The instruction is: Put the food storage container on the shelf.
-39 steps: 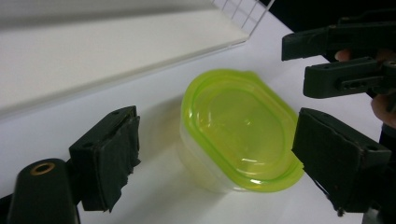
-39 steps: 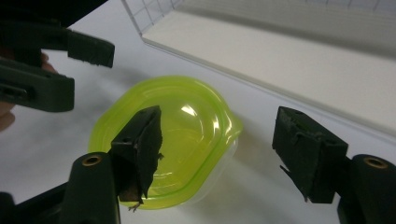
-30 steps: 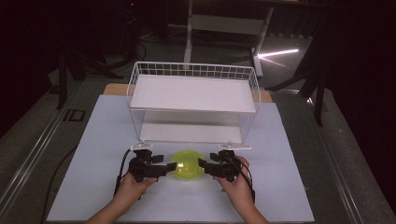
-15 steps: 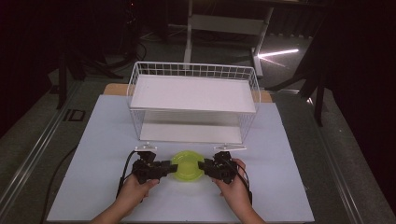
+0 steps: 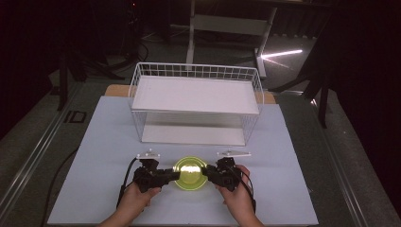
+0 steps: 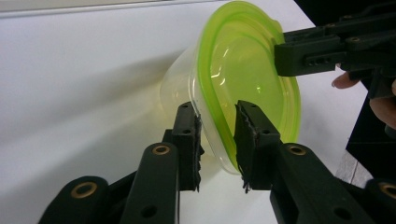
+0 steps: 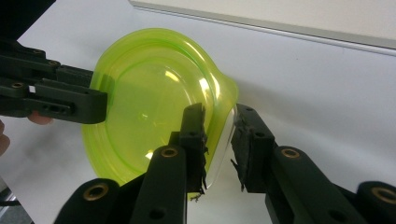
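Near the counter's front edge, we grip a lidded green container (image 5: pixel 190 173) by opposite rims: left tool (image 6: pixel 217 135) and right tool (image 7: pixel 219 140), jaws just closing, now pinch lid and rim. We judge the thin plastic light, flexible and slippery; the rim is the surest hold.

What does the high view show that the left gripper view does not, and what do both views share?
High view alone: the white wire basket with its two shelves standing behind the work, both of the person's hands, and the dark floor around the table.

Left gripper view alone: the left gripper up close, its fingers having just been closing, now on either side of the rim, one outside the clear wall, one on the green lid.

Both: the green-lidded container, and the right gripper at its opposite edge.
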`<act>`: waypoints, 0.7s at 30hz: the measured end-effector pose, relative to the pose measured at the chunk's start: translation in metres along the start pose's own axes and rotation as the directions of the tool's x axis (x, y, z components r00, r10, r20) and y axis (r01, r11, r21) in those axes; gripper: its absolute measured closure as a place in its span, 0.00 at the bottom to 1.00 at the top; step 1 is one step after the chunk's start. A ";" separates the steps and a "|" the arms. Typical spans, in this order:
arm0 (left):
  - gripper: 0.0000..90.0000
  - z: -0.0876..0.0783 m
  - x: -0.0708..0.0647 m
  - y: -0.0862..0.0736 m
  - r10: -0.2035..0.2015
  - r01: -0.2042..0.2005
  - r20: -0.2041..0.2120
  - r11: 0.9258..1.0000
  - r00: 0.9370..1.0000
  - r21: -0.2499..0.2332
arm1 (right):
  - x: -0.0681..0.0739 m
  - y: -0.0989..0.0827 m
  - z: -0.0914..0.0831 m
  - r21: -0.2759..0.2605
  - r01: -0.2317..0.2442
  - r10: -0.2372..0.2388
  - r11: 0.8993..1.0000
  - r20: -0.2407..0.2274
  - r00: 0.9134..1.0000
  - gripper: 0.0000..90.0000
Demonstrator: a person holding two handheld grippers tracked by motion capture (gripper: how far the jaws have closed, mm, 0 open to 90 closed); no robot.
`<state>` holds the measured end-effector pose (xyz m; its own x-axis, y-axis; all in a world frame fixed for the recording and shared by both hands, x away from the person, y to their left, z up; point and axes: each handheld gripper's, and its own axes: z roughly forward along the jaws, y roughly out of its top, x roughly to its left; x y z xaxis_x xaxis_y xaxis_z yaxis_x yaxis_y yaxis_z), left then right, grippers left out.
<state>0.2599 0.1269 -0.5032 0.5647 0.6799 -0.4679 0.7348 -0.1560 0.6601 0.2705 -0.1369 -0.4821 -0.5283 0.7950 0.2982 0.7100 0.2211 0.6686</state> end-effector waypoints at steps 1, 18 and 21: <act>0.82 -0.001 -0.001 -0.001 -0.004 0.004 -0.003 1.000 1.000 0.000 | 0.001 0.000 -0.001 -0.001 -0.003 0.003 1.000 -0.001 1.000 0.84; 0.91 -0.018 -0.016 0.030 0.093 -0.101 -0.090 0.990 0.992 -0.096 | 0.008 0.025 -0.020 -0.094 0.023 -0.020 0.995 0.031 0.999 0.88; 0.91 -0.019 -0.016 0.036 0.103 -0.114 -0.096 0.987 0.990 -0.117 | 0.009 0.033 -0.022 -0.110 0.036 -0.031 0.993 0.041 0.999 0.88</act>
<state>0.2703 0.1242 -0.4604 0.5984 0.7261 -0.3386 0.6167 -0.1476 0.7733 0.2789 -0.1355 -0.4422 -0.5305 0.8104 0.2487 0.6354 0.1860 0.7495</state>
